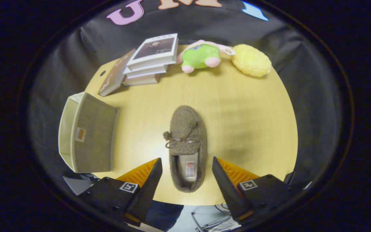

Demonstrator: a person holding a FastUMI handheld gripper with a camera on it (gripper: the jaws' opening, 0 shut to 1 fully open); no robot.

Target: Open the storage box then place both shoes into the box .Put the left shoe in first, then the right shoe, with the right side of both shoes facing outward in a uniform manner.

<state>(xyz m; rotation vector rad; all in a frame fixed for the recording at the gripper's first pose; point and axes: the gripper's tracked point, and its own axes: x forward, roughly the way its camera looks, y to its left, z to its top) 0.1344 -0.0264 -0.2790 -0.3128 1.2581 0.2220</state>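
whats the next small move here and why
Probably lower the tongs and close them on the heel of the brown slipper. They stand open, its heel lies between the two fingers, and neither finger touches it yet. The storage box beside it, off to the left, already looks open with its mouth to the side, so gripping the slipper seems the step that comes first.

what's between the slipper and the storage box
Nothing: in the gripper view only bare table separates the slipper from the storage box. The open jaws straddle the slipper's heel.
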